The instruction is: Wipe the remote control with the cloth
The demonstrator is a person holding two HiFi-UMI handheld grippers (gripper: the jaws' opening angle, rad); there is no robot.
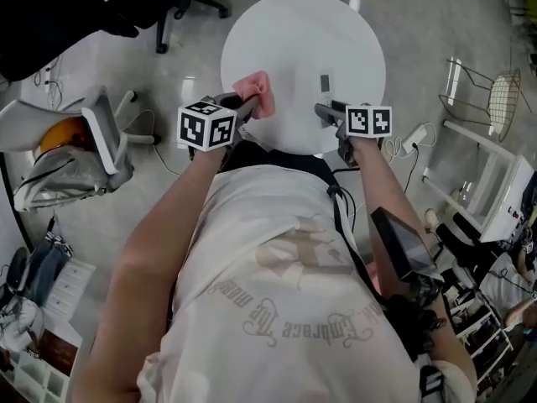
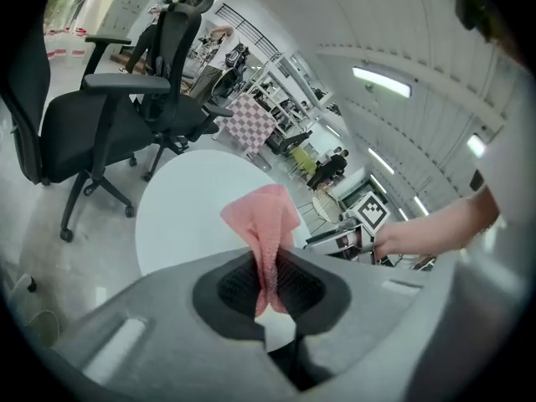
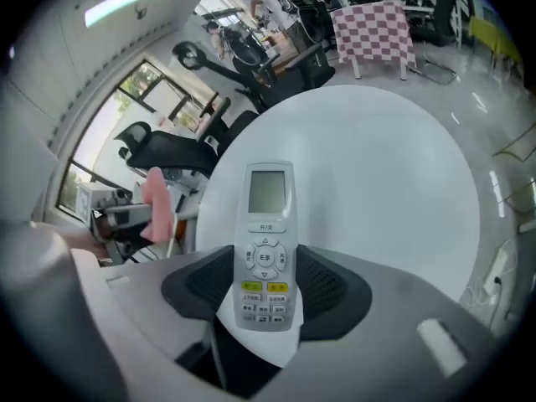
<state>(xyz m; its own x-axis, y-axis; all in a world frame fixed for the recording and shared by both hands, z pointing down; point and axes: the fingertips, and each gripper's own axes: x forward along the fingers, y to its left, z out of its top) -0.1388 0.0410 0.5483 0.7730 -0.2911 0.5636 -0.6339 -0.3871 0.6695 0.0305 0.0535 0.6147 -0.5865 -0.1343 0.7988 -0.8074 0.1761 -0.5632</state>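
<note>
The white remote control (image 3: 268,224) lies flat on the round white table (image 1: 285,32), near the edge closest to the person. Its long axis runs straight away from them: the grey display is at the far end and the buttons are at the near end. The right tool (image 3: 266,287) points down along that same axis. Its jaws stand wide on either side of the button end, and a sliver of table shows beside the remote on one side, so I judge it straddled rather than clamped. The left tool (image 2: 270,275) is clenched on the pink cloth (image 2: 268,220), pinching a fold so the rest stands up loosely beyond the pads. In the head view the cloth sits just to the left of the remote at about the same depth, near it but not touching. The wipe therefore calls for a short sideways sweep to the right, across the remote's narrow width or along its length. The key under the display reads "开/关", the round centre key shows an "E", and two yellow keys sit below; no brand is visible. The shirt (image 1: 285,309) carries upside-down lettering in which "Embrace" can be read.
</note>
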